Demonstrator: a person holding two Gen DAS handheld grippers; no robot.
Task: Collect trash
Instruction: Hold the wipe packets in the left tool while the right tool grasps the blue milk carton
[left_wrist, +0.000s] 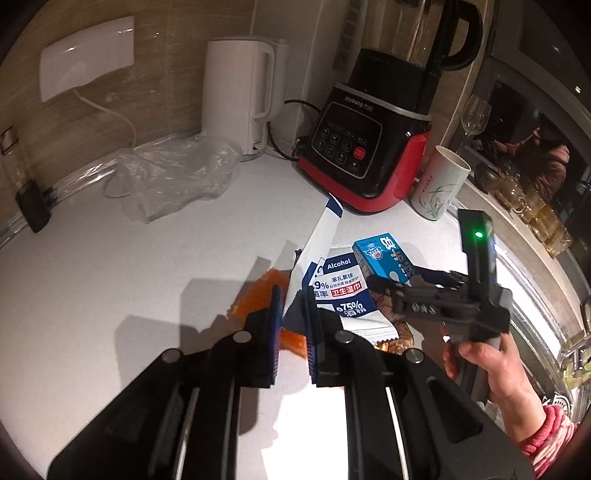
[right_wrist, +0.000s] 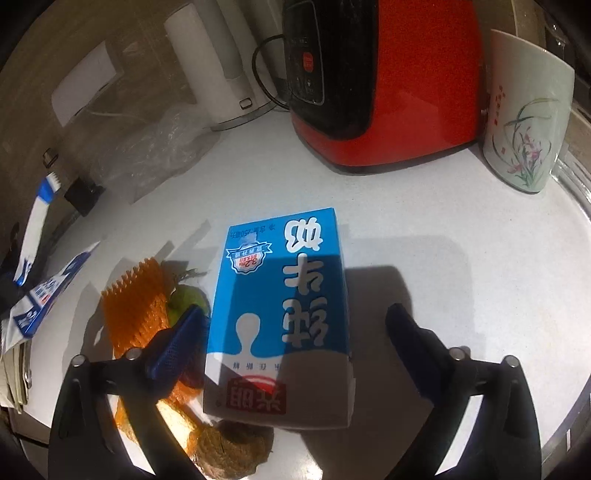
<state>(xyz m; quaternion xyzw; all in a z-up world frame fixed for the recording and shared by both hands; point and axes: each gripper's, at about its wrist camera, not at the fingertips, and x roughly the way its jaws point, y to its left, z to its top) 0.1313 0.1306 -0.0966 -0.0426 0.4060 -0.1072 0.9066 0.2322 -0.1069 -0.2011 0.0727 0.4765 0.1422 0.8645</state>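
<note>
1. Left hand-held gripper (left_wrist: 293, 325) is clamped on a white-and-blue wipes packet (left_wrist: 341, 291) reading "Alcohol" and "75%".
2. Right hand-held gripper (right_wrist: 295, 332) is spread wide around a blue milk carton (right_wrist: 280, 306) lying on the white surface (right_wrist: 424, 221).
3. Behind: a red "Joyoung" blender (left_wrist: 364, 147).

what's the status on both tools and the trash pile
Left tool shut on alcohol wipe packet, lifted. Right tool open, straddling blue milk carton. Orange foam net crowds the carton's left side.
</note>
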